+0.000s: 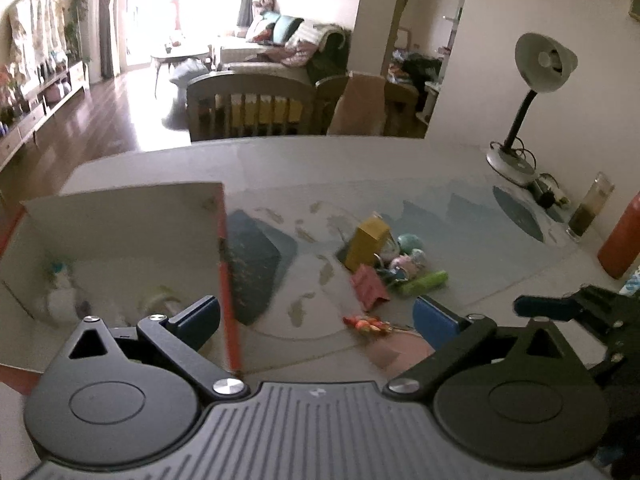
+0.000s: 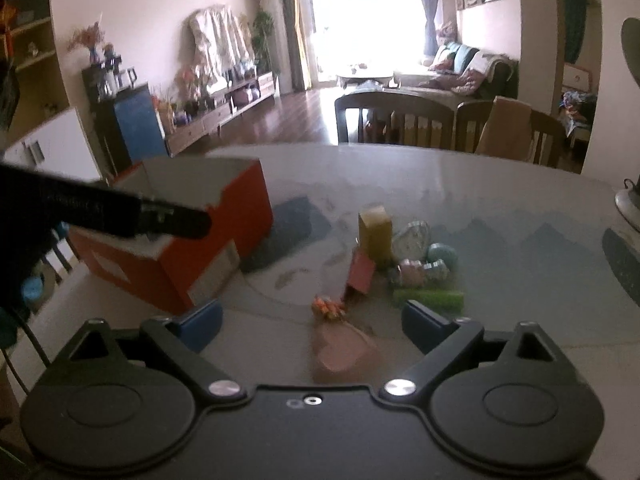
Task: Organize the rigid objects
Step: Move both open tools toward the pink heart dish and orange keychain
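An open orange box stands on the table's left; in the left wrist view its inside holds a few blurred items. A pile of small objects lies mid-table: a yellow box, a red carton, a green tube, an orange wrapped item, a pink heart-shaped box. My left gripper is open and empty, its left finger over the box's right wall. My right gripper is open and empty, just above the pink heart box.
A desk lamp stands at the table's far right, with a glass jar and a red bottle near it. Wooden chairs line the far edge. The right gripper shows in the left wrist view.
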Motion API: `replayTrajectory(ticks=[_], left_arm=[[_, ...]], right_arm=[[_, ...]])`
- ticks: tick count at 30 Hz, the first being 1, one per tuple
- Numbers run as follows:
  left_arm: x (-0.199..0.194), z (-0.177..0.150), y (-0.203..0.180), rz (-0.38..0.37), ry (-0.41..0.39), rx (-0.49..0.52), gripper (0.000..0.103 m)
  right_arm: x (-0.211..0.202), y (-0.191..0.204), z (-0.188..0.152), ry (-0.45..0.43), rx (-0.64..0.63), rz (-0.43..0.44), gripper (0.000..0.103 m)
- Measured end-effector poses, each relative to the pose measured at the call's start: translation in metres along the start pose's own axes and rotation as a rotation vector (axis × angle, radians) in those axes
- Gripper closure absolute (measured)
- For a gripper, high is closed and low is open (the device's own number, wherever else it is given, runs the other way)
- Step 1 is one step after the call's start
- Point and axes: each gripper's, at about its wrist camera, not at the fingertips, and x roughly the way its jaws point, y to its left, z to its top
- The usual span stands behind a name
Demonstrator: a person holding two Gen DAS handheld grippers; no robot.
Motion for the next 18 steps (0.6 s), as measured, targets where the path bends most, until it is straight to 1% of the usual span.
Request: replayTrajectory(ticks=[3, 8, 10, 15, 18], left_arm=[[0.012, -0.002, -0.009, -0.003, 0.027, -0.007, 0.0], [0.047, -0.011, -0.027, -0.012, 0.111, 0.005, 0.0], [0.059, -0.015, -0.035, -0.013, 0.133, 0.01, 0.0], [0.083, -0.018, -0.043, -0.026, 0.165, 0.0, 0.0], [0.098, -0.016, -0.046, -0.017, 0.182, -0.01, 0.0]], right_arm=[[0.008, -0.008, -0.008, 0.032, -0.013, 0.008, 0.007], [0.025, -0.022, -0.019, 0.08, -0.04, 0.032, 0.009], [0.032, -0.026, -0.023, 0.1, -0.052, 0.042, 0.011], [0.045, -0.034, -0.03, 0.136, -0.063, 0.061, 0.013], [0.054, -0.038, -0.032, 0.154, -0.076, 0.07, 0.015]])
